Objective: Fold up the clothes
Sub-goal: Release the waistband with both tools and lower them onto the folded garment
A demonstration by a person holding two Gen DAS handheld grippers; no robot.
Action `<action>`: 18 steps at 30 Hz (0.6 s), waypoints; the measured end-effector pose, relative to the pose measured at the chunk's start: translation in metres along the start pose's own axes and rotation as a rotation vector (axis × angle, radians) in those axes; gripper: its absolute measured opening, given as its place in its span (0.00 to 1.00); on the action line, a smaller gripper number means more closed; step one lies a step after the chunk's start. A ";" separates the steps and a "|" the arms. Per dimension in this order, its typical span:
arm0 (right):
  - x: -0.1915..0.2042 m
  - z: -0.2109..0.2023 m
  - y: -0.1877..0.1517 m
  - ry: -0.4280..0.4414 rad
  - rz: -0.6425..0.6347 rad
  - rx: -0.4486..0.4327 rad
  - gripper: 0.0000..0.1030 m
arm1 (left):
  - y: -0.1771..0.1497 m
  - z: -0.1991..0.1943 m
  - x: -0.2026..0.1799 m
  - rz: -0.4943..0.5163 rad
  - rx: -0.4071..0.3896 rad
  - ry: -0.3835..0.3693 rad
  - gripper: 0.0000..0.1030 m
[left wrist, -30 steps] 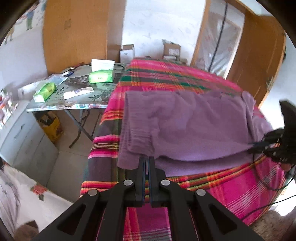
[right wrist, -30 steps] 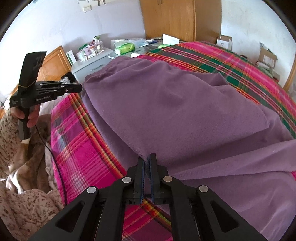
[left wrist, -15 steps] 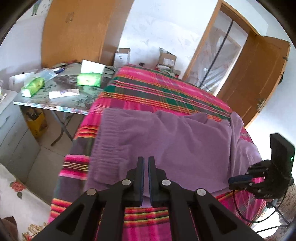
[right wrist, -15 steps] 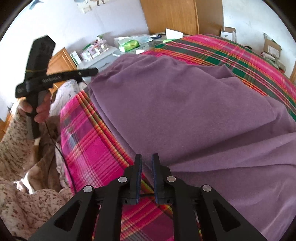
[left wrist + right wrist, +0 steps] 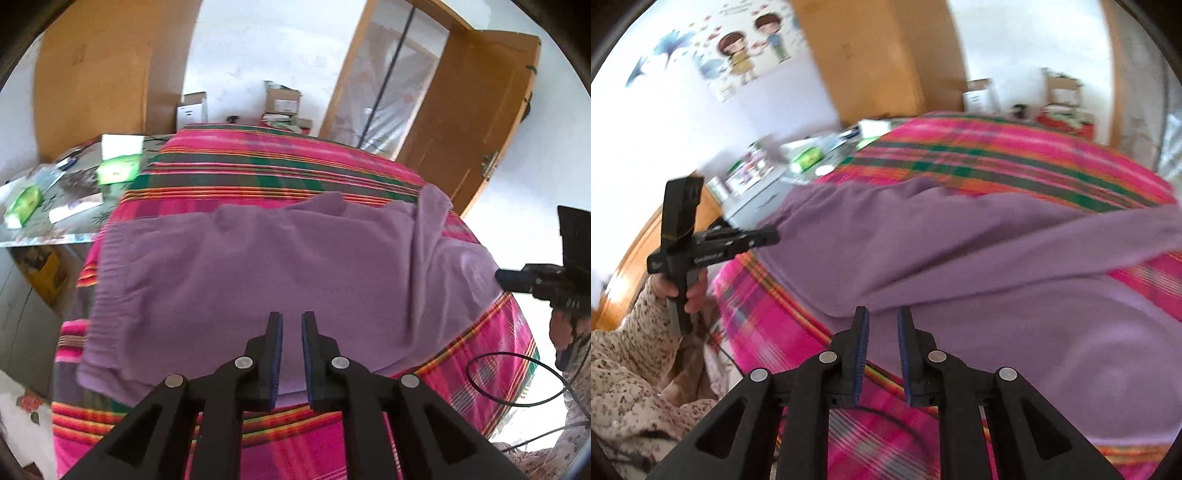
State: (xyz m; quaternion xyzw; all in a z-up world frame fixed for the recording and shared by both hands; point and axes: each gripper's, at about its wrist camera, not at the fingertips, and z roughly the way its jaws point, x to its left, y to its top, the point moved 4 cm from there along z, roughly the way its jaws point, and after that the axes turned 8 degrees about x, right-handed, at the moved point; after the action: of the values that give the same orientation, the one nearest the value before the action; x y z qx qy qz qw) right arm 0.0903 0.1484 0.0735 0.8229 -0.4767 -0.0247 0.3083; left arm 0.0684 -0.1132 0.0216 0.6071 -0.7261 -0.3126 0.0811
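Purple garment (image 5: 280, 266) spread on plaid bed (image 5: 266, 173) | my left hand-held gripper (image 5: 291, 317) slightly parted, empty, above near hem | my right hand-held gripper (image 5: 882, 314) likewise, over sleeve | right view alone shows wall stickers (image 5: 746, 51)

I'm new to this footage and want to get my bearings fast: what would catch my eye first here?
The purple garment grabs you first, spread wide across the near half of a loud pink plaid bedspread. Next come the two black tools, the left tool and the right tool, each poised over the garment's near edge with jaws slightly apart and nothing between them. On the wall at the upper left of the right wrist view, cartoon stickers stand out.
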 end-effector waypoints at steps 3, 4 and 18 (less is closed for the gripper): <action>-0.029 -0.037 -0.015 -0.104 0.058 -0.029 0.16 | 0.003 0.010 -0.018 0.031 0.019 -0.023 0.10; -0.038 -0.046 -0.022 -0.144 0.074 -0.025 0.16 | 0.004 0.015 -0.024 0.042 0.024 -0.030 0.10; -0.162 -0.056 -0.072 -0.312 0.418 -0.038 0.25 | 0.006 0.081 -0.091 0.122 0.115 -0.065 0.16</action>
State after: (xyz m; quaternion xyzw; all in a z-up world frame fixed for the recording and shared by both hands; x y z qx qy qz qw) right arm 0.0757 0.3304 0.0394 0.6868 -0.6777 -0.0958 0.2447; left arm 0.0454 0.0011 -0.0152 0.5550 -0.7807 -0.2842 0.0413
